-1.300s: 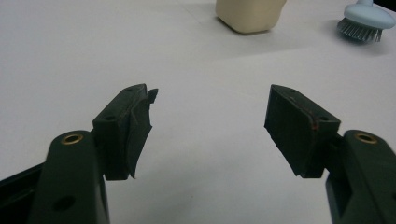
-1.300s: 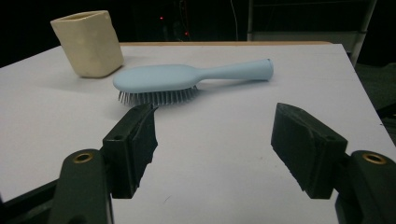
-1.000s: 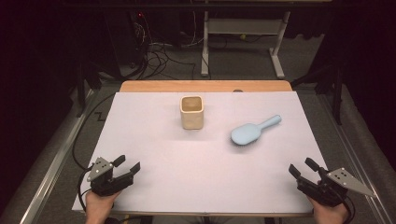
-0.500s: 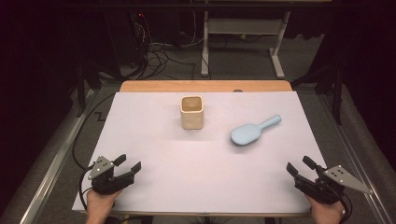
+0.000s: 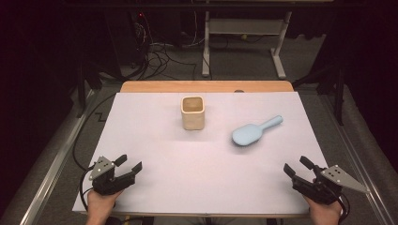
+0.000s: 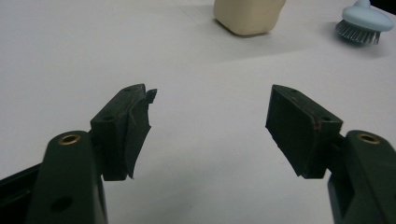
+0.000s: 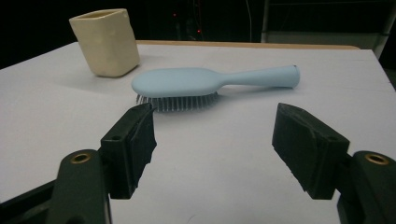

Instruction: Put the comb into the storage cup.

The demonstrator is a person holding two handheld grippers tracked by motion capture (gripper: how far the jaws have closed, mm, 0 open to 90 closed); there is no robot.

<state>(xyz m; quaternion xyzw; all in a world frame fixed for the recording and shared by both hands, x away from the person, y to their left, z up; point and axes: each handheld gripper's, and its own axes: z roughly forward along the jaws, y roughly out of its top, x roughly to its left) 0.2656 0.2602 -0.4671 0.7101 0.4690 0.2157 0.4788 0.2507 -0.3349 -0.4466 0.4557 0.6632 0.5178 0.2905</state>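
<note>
The white table (image 5: pixel 155 140) carried just two things, and nothing on it looked handled yet, so by my reading the work had not begun. Taking the cream square cup (image 5: pixel 193 112) as the landmark: it stood upright toward the far middle of the table, its mouth open upward. The pale blue hairbrush (image 5: pixel 256 131) lay bristles down to the right of the cup and a little nearer the person, apart from it, its handle pointing away to the far right. The left gripper (image 5: pixel 128 165) sat well apart from the cup at the near left corner, jaws spread with nothing between them. The right gripper (image 5: pixel 297 166) sat at the near right corner, jaws likewise wide and empty, aimed at the hairbrush. Reaching, gripping and moving the brush, probably into the cup, all remained to do.
</note>
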